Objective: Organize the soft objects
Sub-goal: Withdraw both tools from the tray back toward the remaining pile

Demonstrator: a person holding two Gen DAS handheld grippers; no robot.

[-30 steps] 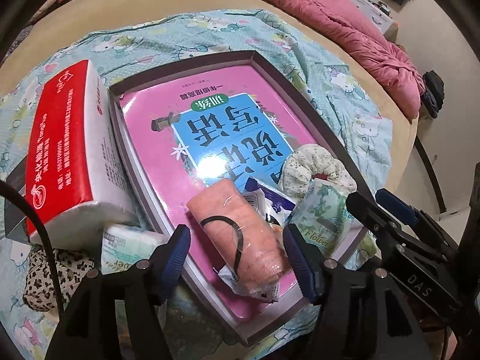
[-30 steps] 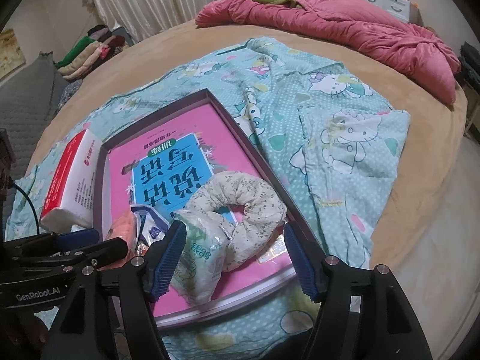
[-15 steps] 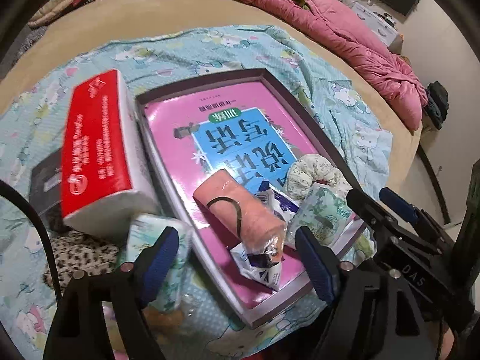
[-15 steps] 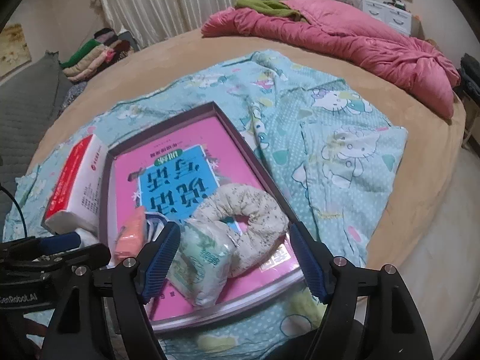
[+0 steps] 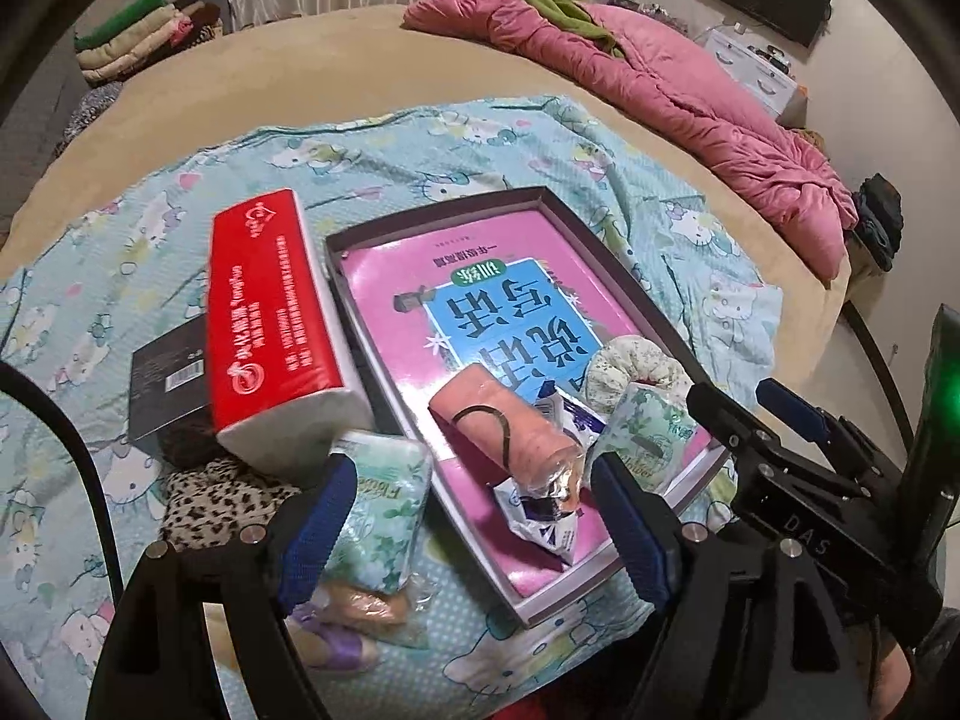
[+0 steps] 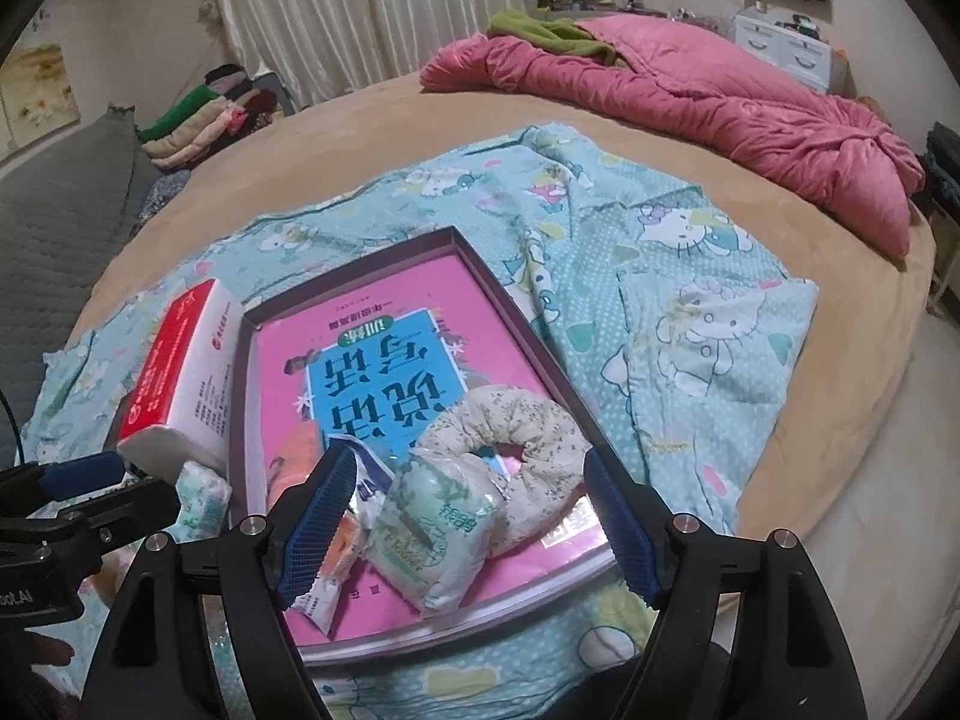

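Both grippers hang over the near edge of a round bed; the left gripper (image 5: 474, 516) has its jaws spread wide with nothing pressed between the pads, having just been opening; the right gripper (image 6: 468, 516) stands likewise wide and empty, its jaws also just opened.

A shallow box (image 5: 606, 252) with a pink and blue printed sheet lining its floor lies on a turquoise cartoon-print sheet (image 5: 120, 276). Inside the box, at its near end: a pink rolled cloth (image 5: 504, 420) bound with a black band, lying slantwise; a blue and white wrapper (image 5: 540, 525) beneath its near tip; a floral fabric ring (image 6: 510, 426) toward the right wall; a green-printed tissue pack (image 6: 432, 534) touching the ring on its near side.

Outside the box, on the left: a red and white tissue pack (image 5: 270, 312) tilted against the box wall; a second green-printed pack (image 5: 384, 510) just beside the near left corner, behind the left gripper's left finger; a leopard-print cloth (image 5: 216, 498) under the red pack's near end; a dark flat box (image 5: 168, 384) behind it; a tan item and a purple item lie under the green pack, too hidden to identify.

Farther off: a pink quilt (image 6: 690, 96) heaped on the far right of the bed; folded clothes (image 6: 204, 114) stacked beyond the bed's left edge.
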